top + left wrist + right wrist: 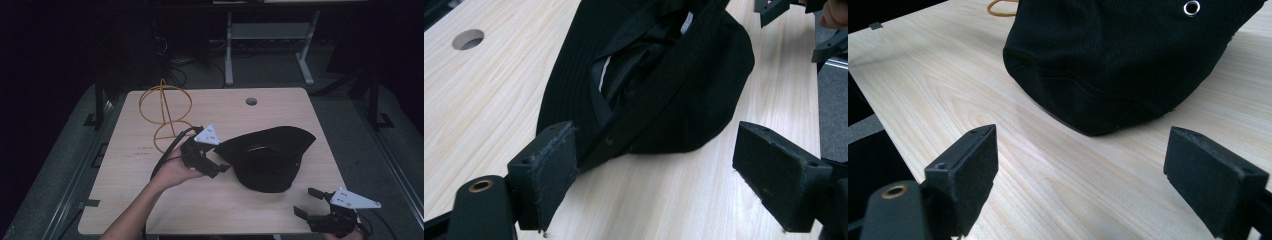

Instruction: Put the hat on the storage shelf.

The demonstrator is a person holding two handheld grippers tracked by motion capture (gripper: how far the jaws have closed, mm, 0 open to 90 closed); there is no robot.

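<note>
Your light wooden table [125, 200] sits in a dark room, with a grey metal frame [270, 35] on the floor beyond its far edge and a round cable hole [251, 101] near that edge. Toward the far left of the table stands a yellow wire stand [166, 114] made of 2 rings on a stem. Just in front of it, your left gripper [220, 161] is held in your left hand [172, 172], jaws spread wide and gripping nothing; in the left gripper view 1 pad [555, 167] sits right at the brim of the black hat [267, 155], though you cannot tell if it touches. The hat lies crumpled at the table's centre-right. At the near right corner, your right gripper [309, 202] is also wide open and empty, short of the hat.
</note>
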